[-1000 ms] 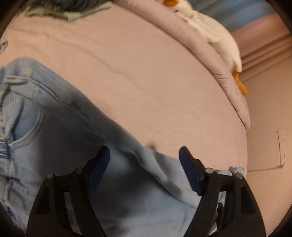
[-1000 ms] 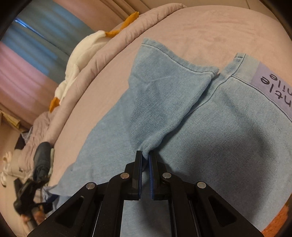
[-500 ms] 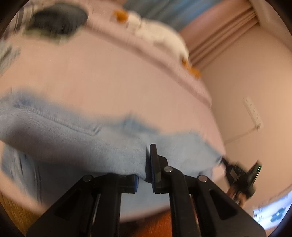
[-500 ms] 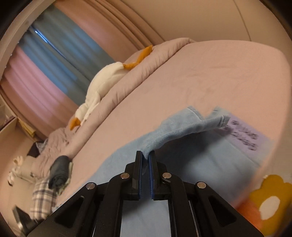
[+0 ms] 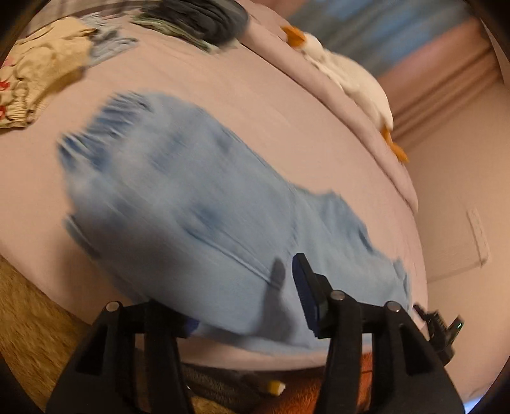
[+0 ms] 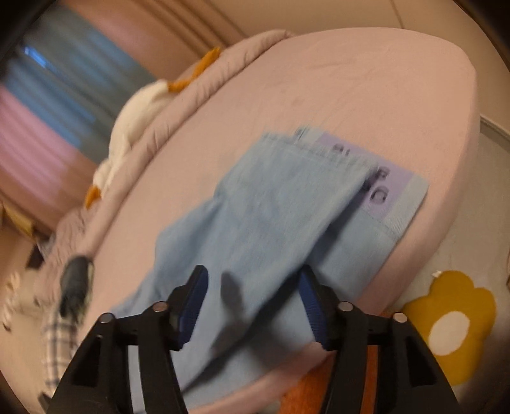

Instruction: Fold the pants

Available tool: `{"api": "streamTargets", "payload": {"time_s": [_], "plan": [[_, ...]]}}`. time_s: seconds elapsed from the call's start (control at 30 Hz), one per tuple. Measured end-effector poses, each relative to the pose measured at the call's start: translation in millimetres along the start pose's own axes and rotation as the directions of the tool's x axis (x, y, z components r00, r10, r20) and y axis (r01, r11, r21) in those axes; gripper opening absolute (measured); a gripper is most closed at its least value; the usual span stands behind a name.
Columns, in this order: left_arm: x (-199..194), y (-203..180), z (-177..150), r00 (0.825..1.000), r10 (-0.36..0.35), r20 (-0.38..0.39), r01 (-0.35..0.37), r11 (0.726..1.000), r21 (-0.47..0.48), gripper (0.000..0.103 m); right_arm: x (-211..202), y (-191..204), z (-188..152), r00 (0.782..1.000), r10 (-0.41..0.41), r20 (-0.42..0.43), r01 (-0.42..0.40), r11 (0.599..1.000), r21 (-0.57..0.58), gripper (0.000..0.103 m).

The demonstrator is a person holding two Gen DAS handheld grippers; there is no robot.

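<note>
Pants (image 5: pixel 197 223): light blue denim, folded over on itself; lying flat on the pink bed sheet (image 5: pixel 287 121) near the front edge of the mattress; blurred in both views; in the right wrist view a lilac label (image 6: pixel 379 181) with dark lettering shows at the far end, partly covered by the folded-over layer.
Left gripper (image 5: pixel 245 302): jaws opening, spread apart above the near edge of the pants; cloth lies below and between the blue pads but is not pinched; the left finger is mostly hidden behind the fabric edge.
Right gripper (image 6: pixel 251 305): jaws opening, both blue pads clear of the denim; the pants lie beneath the gap, nothing clamped.
Bed sheet: pink, smooth; carries the pants; a rolled quilt edge (image 6: pixel 204 92) of the same colour runs along the far side.
Plush goose (image 5: pixel 350 76): white with orange beak and feet; stretched along the quilt edge, well apart from the pants.
Other clothing: a cream floral garment (image 5: pixel 38 73) and a dark bundle (image 5: pixel 197 16) at the far left of the bed, apart from the pants.
Floor: a yellow flower-shaped rug (image 6: pixel 452 321) beside the bed corner in the right wrist view.
</note>
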State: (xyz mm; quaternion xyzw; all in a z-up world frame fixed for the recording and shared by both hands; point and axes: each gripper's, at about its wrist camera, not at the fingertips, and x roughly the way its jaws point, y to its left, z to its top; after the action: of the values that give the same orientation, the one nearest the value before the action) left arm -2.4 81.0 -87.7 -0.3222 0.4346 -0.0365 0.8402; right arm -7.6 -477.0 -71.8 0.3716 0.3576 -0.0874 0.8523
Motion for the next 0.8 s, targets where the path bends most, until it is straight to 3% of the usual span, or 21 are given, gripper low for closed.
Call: {"api": "streamTargets", "payload": {"time_s": [0.1, 0.13, 0.17, 0.2, 0.27, 0.37, 0.43, 0.47, 0.5, 0.53, 0.6, 0.63, 0.67, 0.73, 0.8], "plan": [[4.6, 15.5, 10.8, 1.0, 0.0, 0.026, 0.002, 0.997, -0.077, 0.047, 10.7, -14.1, 15.0, 0.999, -0.049, 0.007, 0.049, 0.996, 0.073, 0.058], [6.8, 18.1, 11.6, 1.0, -0.002, 0.029, 0.004, 0.997, -0.081, 0.044, 12.3, -14.9, 18.8, 0.999, -0.043, 0.017, 0.041, 0.996, 0.083, 0.05], [5.7, 18.6, 13.5, 0.999, -0.007, 0.036, 0.01, 0.997, -0.076, 0.03, 14.2, -13.9, 24.5, 0.998, -0.043, 0.038, 0.04, 0.996, 0.083, 0.039], [7.6, 16.8, 17.8, 1.0, -0.004, 0.031, 0.006, 0.998, -0.061, 0.018, 16.2, -9.3, 29.2, 0.996, -0.073, 0.051, 0.069, 0.995, 0.074, 0.009], [11.1, 4.9, 36.8, 1.0, -0.022, 0.01, 0.022, 1.0, -0.011, 0.012, 24.9, 2.3, 42.4, 0.991, -0.127, 0.043, 0.124, 0.99, 0.068, 0.005], [-4.6, -20.2, 62.9, 0.995, -0.065, 0.07, 0.062, 0.997, 0.045, 0.01, 41.1, 48.1, 89.4, 1.0, 0.004, 0.005, -0.004, 1.0, 0.022, 0.005], [-31.4, -36.1, 69.9, 0.983, -0.112, 0.144, 0.101, 0.991, 0.083, 0.011, 21.4, 84.0, 110.6, 0.995, 0.079, 0.066, -0.077, 0.996, -0.037, 0.005], [-48.4, -40.0, 70.2, 0.971, -0.161, 0.178, 0.144, 0.984, 0.104, 0.011, 3.5, 97.5, 116.4, 0.983, 0.147, 0.114, -0.14, 0.988, -0.068, 0.005], [-54.2, -40.0, 69.0, 0.964, -0.188, 0.189, 0.17, 0.979, 0.109, 0.011, -22.4, 108.8, 119.5, 0.957, 0.218, 0.191, -0.2, 0.974, -0.109, 0.005], [-60.1, -35.4, 65.4, 0.958, -0.21, 0.193, 0.193, 0.976, 0.106, 0.011, -39.5, 111.8, 119.4, 0.941, 0.235, 0.245, -0.207, 0.969, -0.135, 0.005], [-55.2, -19.2, 49.6, 0.969, -0.201, 0.142, 0.191, 0.978, 0.082, 0.012, -69.4, 96.1, 110.1, 0.922, 0.189, 0.338, -0.154, 0.98, -0.128, 0.005], [-46.0, -12.9, 42.0, 0.979, -0.18, 0.093, 0.173, 0.982, 0.079, 0.012, -70.0, 80.0, 104.1, 0.932, 0.152, 0.33, -0.129, 0.988, -0.09, 0.005], [-28.9, -3.2, 28.0, 0.99, -0.144, 0.008, 0.143, 0.987, 0.077, 0.012, -63.8, 61.4, 98.4, 0.947, 0.115, 0.301, -0.103, 0.993, -0.054, 0.005], [-0.6, 12.6, 8.4, 0.995, -0.048, -0.091, 0.055, 0.996, 0.068, 0.012, -33.8, 26.5, 79.3, 0.98, 0.002, 0.201, 0.003, 1.0, -0.023, 0.005], [14.4, 21.7, -1.0, 0.99, -0.011, -0.137, 0.018, 0.999, 0.045, 0.012, 4.3, 1.4, 61.0, 0.983, -0.169, 0.078, 0.172, 0.985, -0.028, 0.005]]}}
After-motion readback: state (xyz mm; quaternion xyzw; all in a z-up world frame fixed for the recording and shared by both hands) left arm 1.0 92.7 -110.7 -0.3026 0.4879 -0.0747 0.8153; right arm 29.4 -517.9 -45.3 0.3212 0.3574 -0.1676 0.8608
